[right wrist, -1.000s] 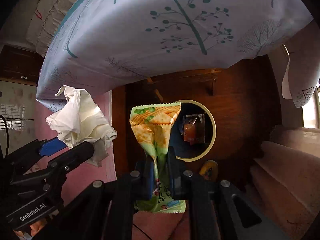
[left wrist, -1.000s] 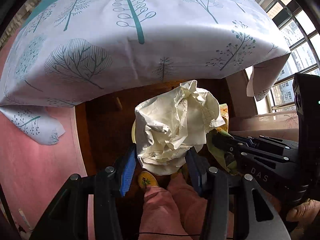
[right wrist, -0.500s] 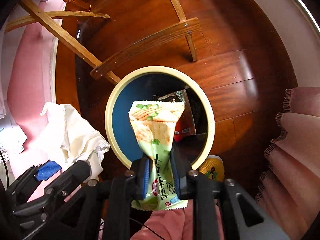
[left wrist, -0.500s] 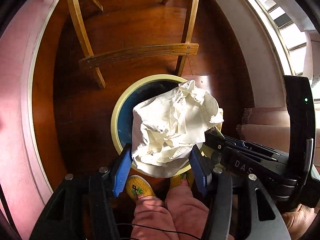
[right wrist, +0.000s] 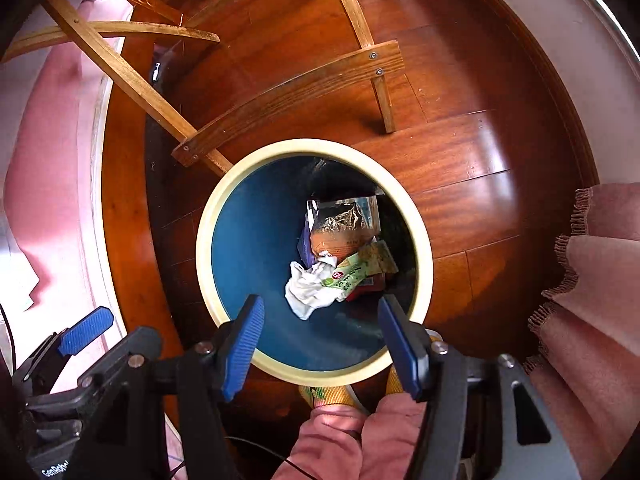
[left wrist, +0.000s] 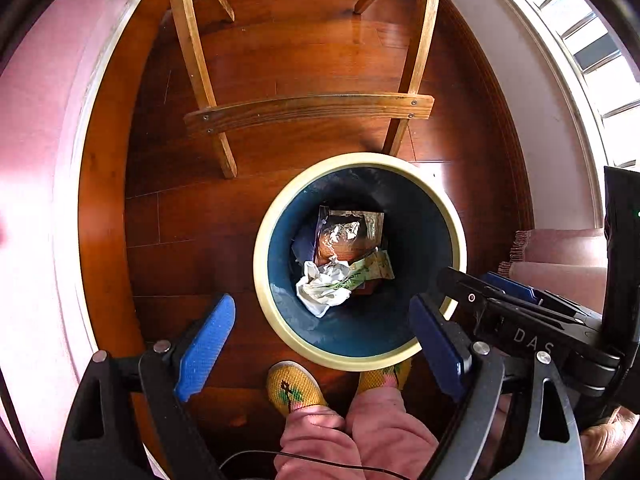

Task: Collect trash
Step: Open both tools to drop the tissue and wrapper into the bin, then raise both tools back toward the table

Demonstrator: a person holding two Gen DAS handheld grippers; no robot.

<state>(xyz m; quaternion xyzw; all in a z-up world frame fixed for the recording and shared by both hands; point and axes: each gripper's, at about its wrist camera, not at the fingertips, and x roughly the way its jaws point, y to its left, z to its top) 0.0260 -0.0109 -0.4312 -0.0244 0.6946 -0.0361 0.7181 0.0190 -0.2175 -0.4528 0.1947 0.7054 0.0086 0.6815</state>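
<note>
A round bin with a cream rim (left wrist: 261,248) (right wrist: 204,236) and dark blue inside stands on the wood floor below both grippers. At its bottom lie a crumpled white paper (left wrist: 322,290) (right wrist: 310,290), a green snack wrapper (left wrist: 370,270) (right wrist: 362,270) and a brown foil packet (left wrist: 348,236) (right wrist: 340,224). My left gripper (left wrist: 320,334) hangs over the bin's near rim, its jaws opening wide with nothing between them. My right gripper (right wrist: 322,326) hangs above the bin too, jaws opening and empty. Each gripper shows at the edge of the other's view.
Wooden chair legs and a crossbar (left wrist: 308,110) (right wrist: 288,98) stand just beyond the bin. A person's yellow slippers (left wrist: 294,386) and pink trouser legs (left wrist: 360,436) are at the bin's near side. A pink fringed cloth (right wrist: 588,280) hangs at the right.
Both grippers dropped from table height down over the bin and opened. The crumpled paper left the left gripper and the green wrapper left the right; both now lie in the bin.
</note>
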